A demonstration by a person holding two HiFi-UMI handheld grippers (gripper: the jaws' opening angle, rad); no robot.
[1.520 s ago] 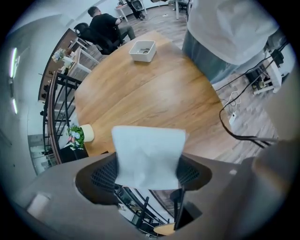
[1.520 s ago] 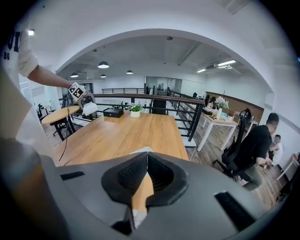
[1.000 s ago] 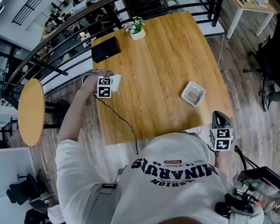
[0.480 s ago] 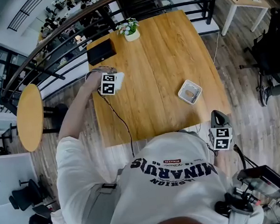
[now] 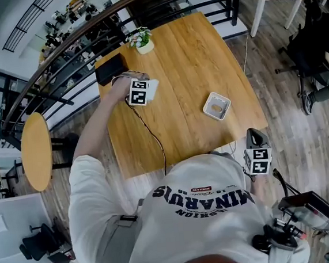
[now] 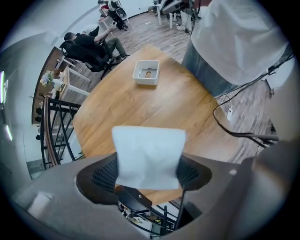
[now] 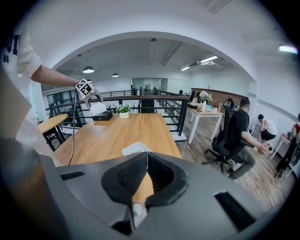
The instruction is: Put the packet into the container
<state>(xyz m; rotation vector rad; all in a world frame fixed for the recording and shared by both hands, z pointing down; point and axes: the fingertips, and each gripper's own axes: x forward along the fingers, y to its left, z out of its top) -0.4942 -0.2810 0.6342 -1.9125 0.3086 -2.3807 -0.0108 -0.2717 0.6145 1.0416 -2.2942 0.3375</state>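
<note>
A white packet [image 6: 149, 157] hangs between the pads of my left gripper [image 6: 149, 165], which is shut on it. In the head view that gripper [image 5: 149, 91] is above the far left part of the wooden table [image 5: 186, 56] with the packet [image 5: 153, 88] at its tip. The container [image 5: 216, 105], a small white square tray with something small and brownish inside, sits near the table's right front; it shows ahead in the left gripper view as the container [image 6: 146, 72]. My right gripper [image 5: 256, 138] stays at the table's near right edge, shut and empty, and its own view puts the container [image 7: 136, 148] just beyond the right gripper [image 7: 146, 154].
A black box [image 5: 110, 69] and a potted plant [image 5: 140, 39] stand at the table's far edge by a black railing [image 5: 158, 1]. A cable [image 5: 154, 140] trails across the table from the left gripper. A round side table [image 5: 36, 151] is at left, a seated person [image 5: 312, 44] at right.
My left gripper has carried the packet to the right, further over the table and away from the black box. The right gripper has stayed in place.
</note>
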